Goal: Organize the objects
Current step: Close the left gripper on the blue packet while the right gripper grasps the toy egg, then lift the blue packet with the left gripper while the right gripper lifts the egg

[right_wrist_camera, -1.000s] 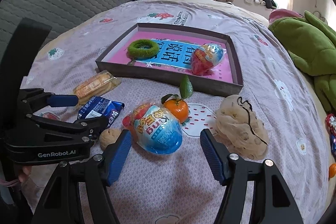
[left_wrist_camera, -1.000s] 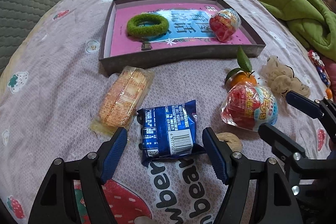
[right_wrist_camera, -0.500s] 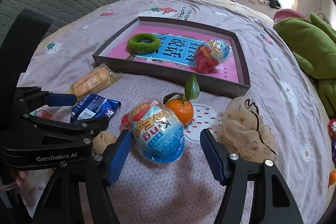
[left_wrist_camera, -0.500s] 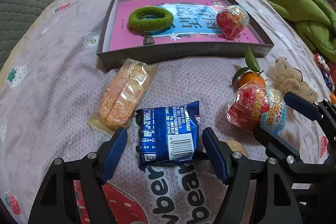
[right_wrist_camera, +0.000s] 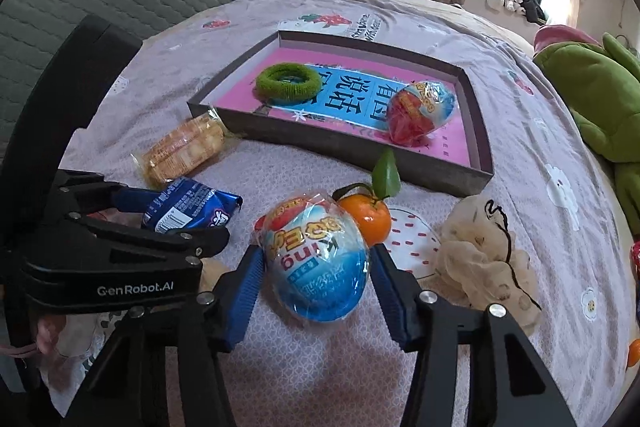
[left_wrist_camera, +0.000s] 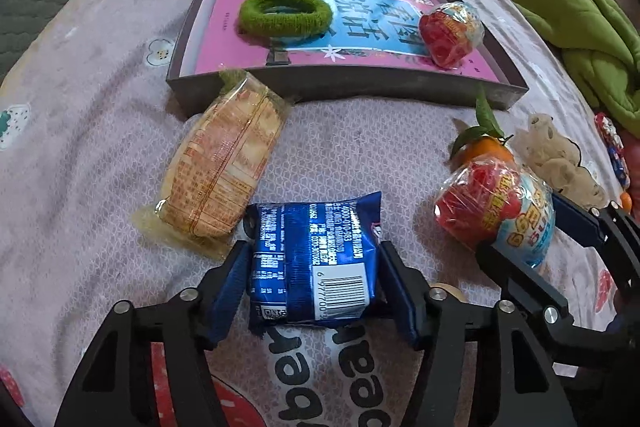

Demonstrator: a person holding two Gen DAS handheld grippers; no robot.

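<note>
A blue snack packet [left_wrist_camera: 312,263] lies on the bedspread between the pads of my left gripper [left_wrist_camera: 313,259]. Its jaws are closing and both pads touch the packet's sides. In the right wrist view, a wrapped red-and-blue toy egg [right_wrist_camera: 316,267] sits between the pads of my right gripper [right_wrist_camera: 316,261]. These jaws are closing too, and the pads meet the egg's flanks. Beyond them a shallow grey tray [left_wrist_camera: 348,89] holds a green hair ring [left_wrist_camera: 284,13] and a second wrapped egg [left_wrist_camera: 452,33].
A clear pack of crackers [left_wrist_camera: 224,163] leans against the tray's front left corner. A mandarin with a leaf [right_wrist_camera: 368,219] touches the held egg. A beige plush toy [right_wrist_camera: 484,267] lies to the right. A green plush [right_wrist_camera: 596,95] is at the bed's right edge.
Both grippers' jaws have narrowed from wide open onto the packet and the egg. The left wrist view has drawn closer to the packet.
</note>
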